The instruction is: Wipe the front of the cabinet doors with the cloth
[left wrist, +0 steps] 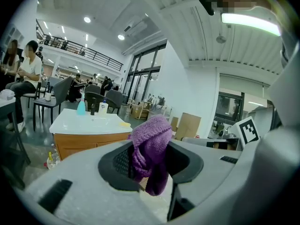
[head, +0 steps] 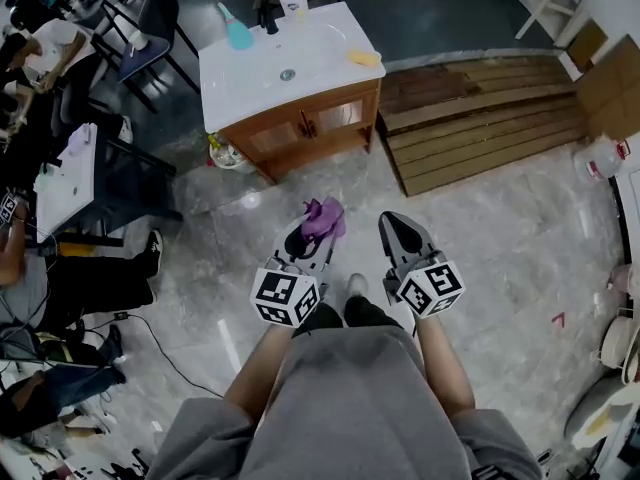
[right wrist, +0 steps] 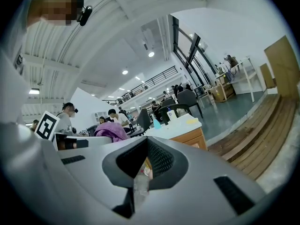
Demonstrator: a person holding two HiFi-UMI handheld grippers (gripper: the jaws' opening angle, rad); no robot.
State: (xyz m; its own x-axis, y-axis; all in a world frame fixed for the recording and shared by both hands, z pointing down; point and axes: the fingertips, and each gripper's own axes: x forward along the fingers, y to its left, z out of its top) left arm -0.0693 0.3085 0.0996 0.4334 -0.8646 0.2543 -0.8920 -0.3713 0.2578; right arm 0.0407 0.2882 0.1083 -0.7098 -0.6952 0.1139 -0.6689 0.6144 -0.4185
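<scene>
The person stands on the marble floor (head: 500,238) facing the cabinet (head: 310,128), which sits well apart on the far side, its wooden doors shut under a white sink top (head: 250,78). The left gripper (head: 312,232) has its jaws clamped on the purple cloth (left wrist: 151,142). The cloth is bunched up between them, with a rounded fold rising above the jaws and a tail hanging below. It is nowhere near the doors. The right gripper (head: 394,224) is held just right of the left one at about the same height; its jaws are pressed together with nothing between them, and only a thin slit shows in the right gripper view. Both grippers point toward the cabinet, and their marker cubes (head: 285,296) sit near the person's grey shorts (head: 350,398). On the sink top stand a blue bottle (head: 238,33) and a white pump bottle (head: 293,4) at the far edge, and a yellow sponge (head: 365,58) lies on the right. A wooden platform (head: 480,118) lies on the floor right of the cabinet. A few bottles (head: 225,153) cluster on the floor at its left corner. Further left, people sit at tables (head: 65,183).
</scene>
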